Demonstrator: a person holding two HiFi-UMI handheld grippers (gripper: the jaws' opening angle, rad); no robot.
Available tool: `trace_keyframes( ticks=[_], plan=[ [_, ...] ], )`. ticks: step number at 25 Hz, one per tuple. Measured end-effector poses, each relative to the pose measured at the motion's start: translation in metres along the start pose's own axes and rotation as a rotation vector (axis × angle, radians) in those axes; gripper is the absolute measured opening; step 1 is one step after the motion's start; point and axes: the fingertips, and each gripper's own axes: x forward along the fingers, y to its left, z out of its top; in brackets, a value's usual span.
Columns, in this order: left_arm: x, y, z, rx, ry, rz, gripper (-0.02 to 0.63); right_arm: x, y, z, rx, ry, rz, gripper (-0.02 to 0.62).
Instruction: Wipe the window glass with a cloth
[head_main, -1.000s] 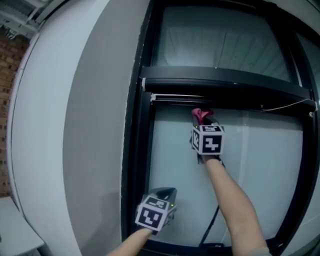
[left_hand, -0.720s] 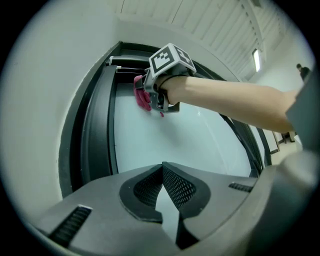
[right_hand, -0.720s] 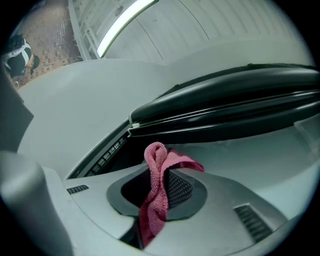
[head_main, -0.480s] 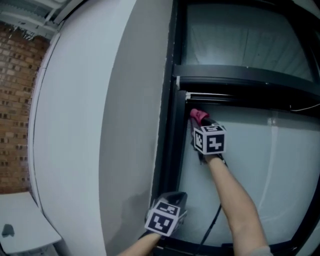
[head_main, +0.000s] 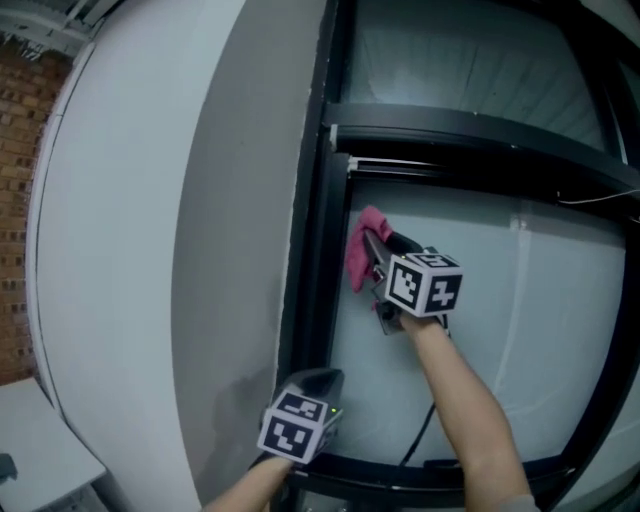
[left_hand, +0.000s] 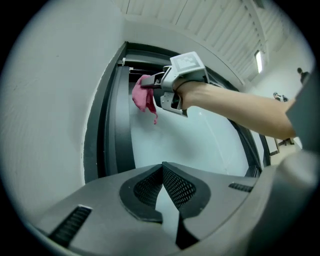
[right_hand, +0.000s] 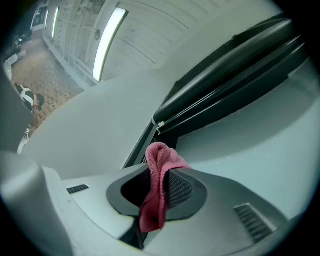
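At 9 o'clock in the head view is a pale wall (head_main: 150, 250). At 6 o'clock my left gripper (head_main: 318, 388) sits low, its marker cube (head_main: 292, 428) showing black-and-white squares and its nose aimed toward 12 o'clock along the dark frame (head_main: 312, 250). In its own view, the left gripper (left_hand: 162, 169) has its jaws closed tip to tip with nothing between them. Just right of the frame's upright, near the centre of the head view, is the pink cloth (head_main: 360, 252). It lies against the glass (head_main: 510, 330), its long axis running from about 1 o'clock down to 7 o'clock. My right gripper (head_main: 374, 262) pinches it, and the marker cube (head_main: 424, 284) faces the camera. In the right gripper view, the jaws of my right gripper (right_hand: 159, 176) are clamped on the cloth (right_hand: 158, 165). A folded hump sticks out toward 12 o'clock and a loose tail hangs toward 6 o'clock. My bare right forearm (head_main: 462, 400) reaches straight up from 5 o'clock, extended, with the hand behind the cube. From the left gripper view, the cloth (left_hand: 143, 98) droops toward 6 o'clock off the right gripper (left_hand: 151, 89).
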Motion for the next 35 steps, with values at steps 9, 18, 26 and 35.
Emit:
trace_keyframes(
  ticks=[9, 18, 26, 35],
  plan=[
    [0.021, -0.050, 0.009, -0.010, -0.029, -0.092, 0.006, -0.121, -0.011, -0.021, 0.043, 0.048, -0.014, 0.057],
    [0.037, -0.132, -0.014, -0.070, -0.039, -0.177, 0.008, -0.257, -0.036, -0.107, 0.022, 0.175, -0.111, 0.058],
    [0.038, -0.210, -0.061, -0.139, 0.020, -0.227, 0.006, -0.366, -0.026, -0.175, 0.061, 0.305, -0.131, 0.060],
    [0.034, -0.282, -0.114, -0.208, 0.101, -0.266, 0.008, -0.463, -0.033, -0.231, 0.143, 0.410, -0.231, 0.060]
  ],
)
